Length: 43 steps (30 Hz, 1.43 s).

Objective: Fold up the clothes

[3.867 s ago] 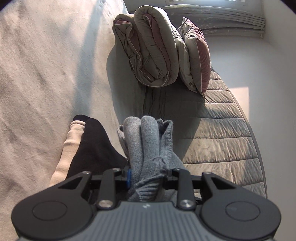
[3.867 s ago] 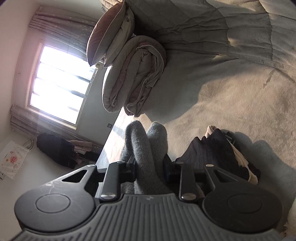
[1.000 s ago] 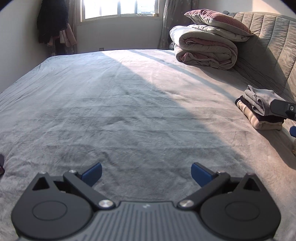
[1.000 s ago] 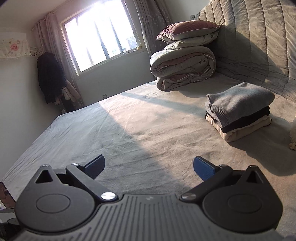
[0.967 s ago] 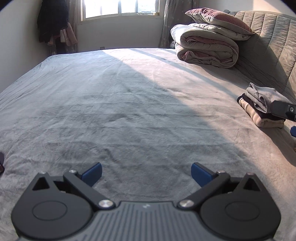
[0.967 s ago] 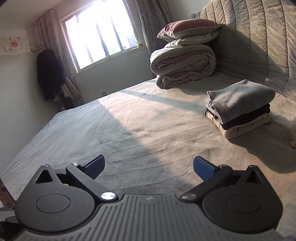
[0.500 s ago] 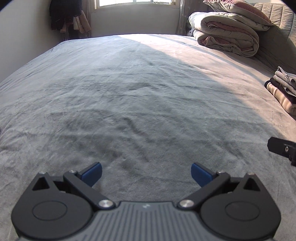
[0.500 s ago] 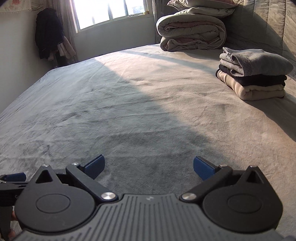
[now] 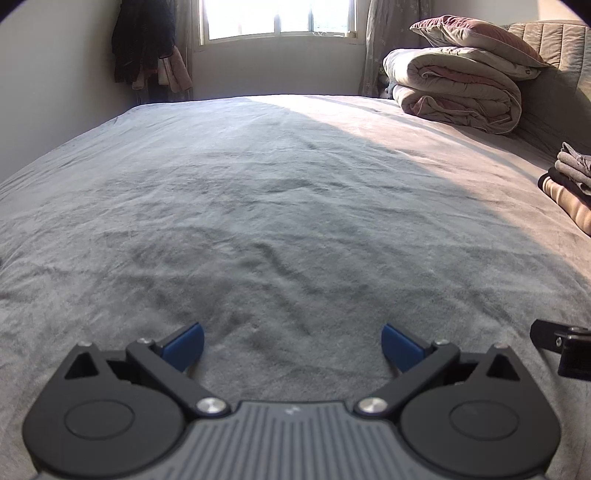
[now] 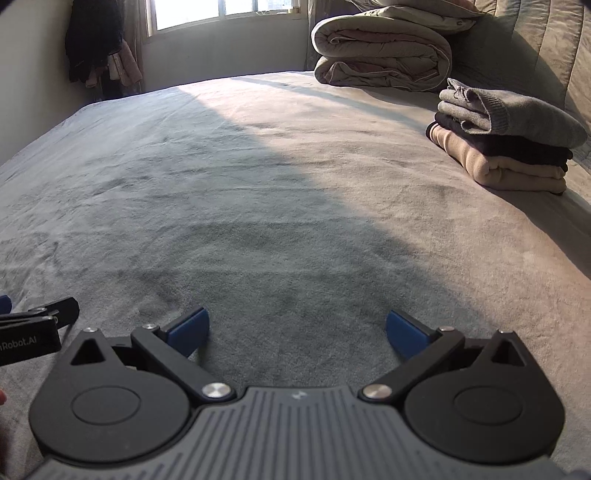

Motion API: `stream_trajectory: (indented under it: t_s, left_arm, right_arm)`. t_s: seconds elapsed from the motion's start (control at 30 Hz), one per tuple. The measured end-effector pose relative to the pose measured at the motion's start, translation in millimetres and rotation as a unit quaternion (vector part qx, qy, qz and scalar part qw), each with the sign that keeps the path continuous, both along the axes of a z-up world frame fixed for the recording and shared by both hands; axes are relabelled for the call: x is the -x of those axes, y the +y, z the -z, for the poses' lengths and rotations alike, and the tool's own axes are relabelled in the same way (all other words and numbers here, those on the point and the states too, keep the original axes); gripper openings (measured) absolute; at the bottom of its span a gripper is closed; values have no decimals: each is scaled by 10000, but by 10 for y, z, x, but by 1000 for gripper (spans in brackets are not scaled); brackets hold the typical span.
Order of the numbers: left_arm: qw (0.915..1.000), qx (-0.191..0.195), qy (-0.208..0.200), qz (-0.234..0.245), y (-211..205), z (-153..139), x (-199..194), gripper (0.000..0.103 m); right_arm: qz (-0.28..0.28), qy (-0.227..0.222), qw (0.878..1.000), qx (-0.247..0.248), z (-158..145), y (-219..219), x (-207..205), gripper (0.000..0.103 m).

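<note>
Left claw: my left gripper (image 9: 291, 345) hangs low over the bed (image 9: 258, 206), its blue fingers (image 9: 183, 345) spread wide with nothing between them.
Right claw: my right gripper (image 10: 297, 332) is likewise spread wide and holds nothing, just beside the left one.
Clothes: a folded stack (image 10: 506, 144) lies on the bed at my 2 o'clock in the right view, at 3 o'clock in the left view.
Stack order: grey sweater (image 10: 517, 110) on top, a dark piece (image 10: 517, 149) in the middle, a beige piece (image 10: 498, 168) at the bottom.
Bedding: a rolled quilt (image 9: 458, 88) with a pillow (image 9: 476, 35) on it at 1 o'clock, against the padded headboard (image 10: 535, 40).
Far wall: a window (image 9: 277, 18) at 12 o'clock, dark garments (image 9: 142, 38) hanging at 11 o'clock.
</note>
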State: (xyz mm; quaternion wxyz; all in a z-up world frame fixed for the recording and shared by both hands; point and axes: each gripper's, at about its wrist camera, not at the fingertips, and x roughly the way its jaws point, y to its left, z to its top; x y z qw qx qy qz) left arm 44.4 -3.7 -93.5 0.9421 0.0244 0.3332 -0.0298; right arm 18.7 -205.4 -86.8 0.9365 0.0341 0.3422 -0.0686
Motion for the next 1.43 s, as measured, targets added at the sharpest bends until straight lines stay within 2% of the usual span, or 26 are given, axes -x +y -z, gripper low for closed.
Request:
stream_trajectory:
  t_s: [0.63,1.43]
  left_arm:
    - [9999,-38,-63,-148,-28,34,19,103]
    - [9998,-85,-111,-143,-36,48,21,103]
  right_arm:
    - [36,-233,9995,199,51,42,49,103]
    - [44,-263,9993,280,69,60,50,103]
